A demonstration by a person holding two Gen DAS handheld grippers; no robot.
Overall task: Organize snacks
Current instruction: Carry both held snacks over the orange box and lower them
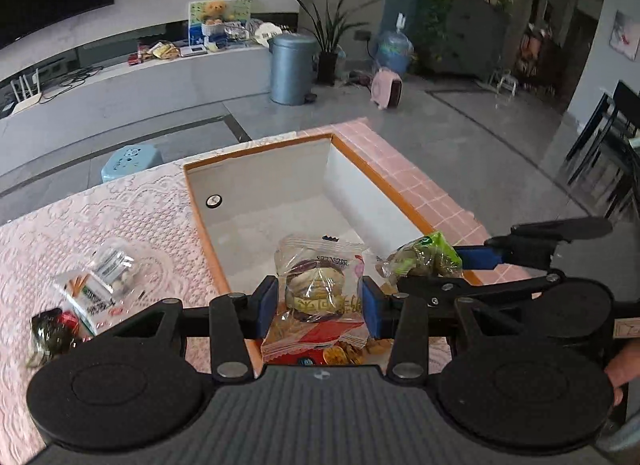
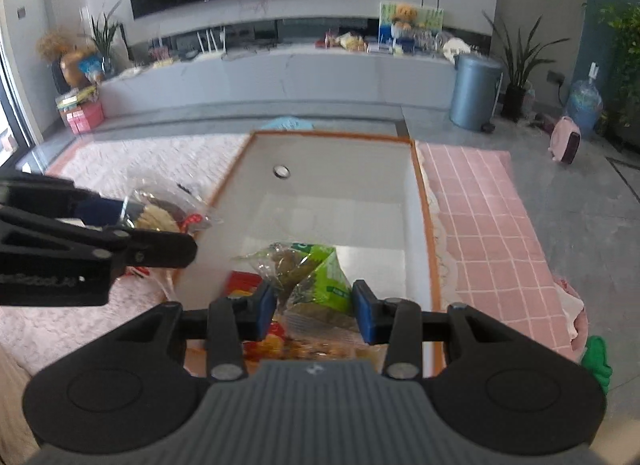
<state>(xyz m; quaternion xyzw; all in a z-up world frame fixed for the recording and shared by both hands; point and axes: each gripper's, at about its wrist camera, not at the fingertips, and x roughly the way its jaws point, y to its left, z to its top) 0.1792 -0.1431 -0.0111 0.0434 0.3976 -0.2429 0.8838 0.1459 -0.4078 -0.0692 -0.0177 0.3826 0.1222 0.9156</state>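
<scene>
Far left on the lace-covered table (image 1: 120, 209) lie loose snacks: a dark foil candy (image 1: 50, 335) at the edge, and just beside it a clear packet with white label (image 1: 94, 285). Next comes the white box with orange rim (image 1: 280, 193), open-topped, mostly bare inside, with a few red and orange wrapped snacks (image 1: 320, 349) at its near end. Left claw (image 1: 320, 301) is above that near end, blue pads pressed on both sides of a clear-wrapped round pastry (image 1: 318, 285), held upright. To its right, right claw (image 2: 316, 311) grips a green packet of brownish snacks (image 2: 316, 277), pads tight on it, above the same box near end. The two claws sit close side by side, packets near each other but apart. Right of the box is pink checked cloth (image 2: 488, 233) on the table edge, then grey floor.
</scene>
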